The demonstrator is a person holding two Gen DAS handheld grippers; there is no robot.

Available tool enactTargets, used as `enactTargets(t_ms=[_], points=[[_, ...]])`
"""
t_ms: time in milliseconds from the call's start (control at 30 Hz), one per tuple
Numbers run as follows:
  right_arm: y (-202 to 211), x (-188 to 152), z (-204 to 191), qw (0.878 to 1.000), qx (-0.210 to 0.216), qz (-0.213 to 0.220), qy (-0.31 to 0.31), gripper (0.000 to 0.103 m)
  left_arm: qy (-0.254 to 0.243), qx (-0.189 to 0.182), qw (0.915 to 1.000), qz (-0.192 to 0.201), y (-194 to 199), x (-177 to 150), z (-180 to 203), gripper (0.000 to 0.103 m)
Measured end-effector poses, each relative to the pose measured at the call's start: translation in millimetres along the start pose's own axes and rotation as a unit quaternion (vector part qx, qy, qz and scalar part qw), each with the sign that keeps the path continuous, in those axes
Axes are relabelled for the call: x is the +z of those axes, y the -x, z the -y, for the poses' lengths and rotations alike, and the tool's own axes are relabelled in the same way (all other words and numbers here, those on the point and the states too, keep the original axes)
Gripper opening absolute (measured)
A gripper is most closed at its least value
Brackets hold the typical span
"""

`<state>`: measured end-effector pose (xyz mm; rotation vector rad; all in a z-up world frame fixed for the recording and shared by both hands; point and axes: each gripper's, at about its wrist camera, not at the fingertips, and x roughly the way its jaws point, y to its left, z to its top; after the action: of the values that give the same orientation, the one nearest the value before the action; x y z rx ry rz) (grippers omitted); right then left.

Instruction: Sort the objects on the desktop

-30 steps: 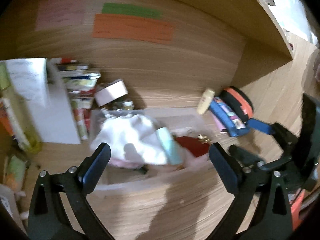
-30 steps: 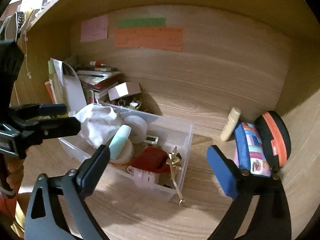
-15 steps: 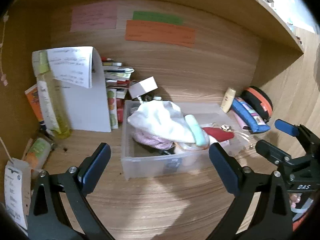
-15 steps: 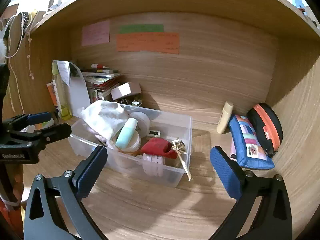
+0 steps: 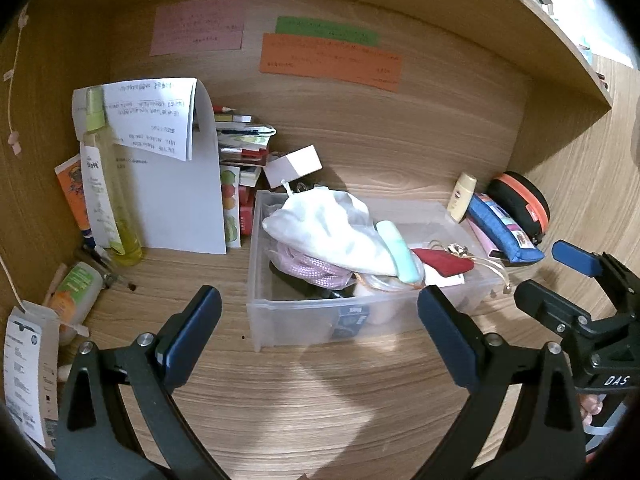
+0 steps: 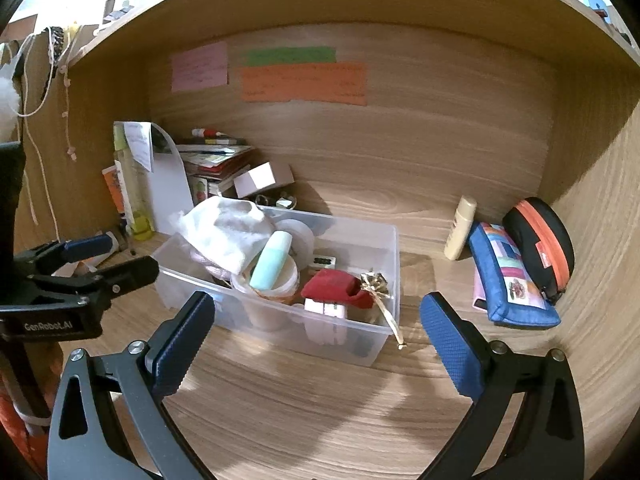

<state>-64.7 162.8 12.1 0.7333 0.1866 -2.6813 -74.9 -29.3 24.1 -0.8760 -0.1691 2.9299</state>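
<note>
A clear plastic bin (image 5: 280, 320) (image 6: 384, 240) sits mid-desk, holding a white cloth pouch (image 5: 332, 232) (image 6: 224, 228), a mint tube (image 5: 398, 252) (image 6: 272, 260), a red pouch (image 5: 440, 260) (image 6: 332, 284), a pink cord (image 5: 308, 268) and a gold ribbon (image 6: 378, 286). My left gripper (image 5: 320, 312) is open and empty, in front of the bin; it also shows in the right wrist view (image 6: 116, 258). My right gripper (image 6: 316, 320) is open and empty, in front of the bin's right half; it also shows in the left wrist view (image 5: 556, 276).
A blue pencil case (image 6: 508, 276), a black-orange zip case (image 6: 540, 240) and a cream tube (image 6: 460, 228) lie at the right wall. At the left stand a yellow spray bottle (image 5: 104, 184), white papers (image 5: 176, 200), stacked books (image 5: 240, 140) and a small white box (image 5: 294, 166).
Both grippers have pulled back from the bin and the left view has swung left, so the bin looks smaller and more of the desk shows. Both stay open.
</note>
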Motion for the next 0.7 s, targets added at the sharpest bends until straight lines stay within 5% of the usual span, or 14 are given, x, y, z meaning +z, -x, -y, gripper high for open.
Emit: enactTargets(t_ms=[700], points=[[-3.2,0.2,-8.0,1.0,0.002,-0.004,0.003,0.102,-0.032,0.021,0.999,0.026,6.1,-0.7,9.5,0.1]])
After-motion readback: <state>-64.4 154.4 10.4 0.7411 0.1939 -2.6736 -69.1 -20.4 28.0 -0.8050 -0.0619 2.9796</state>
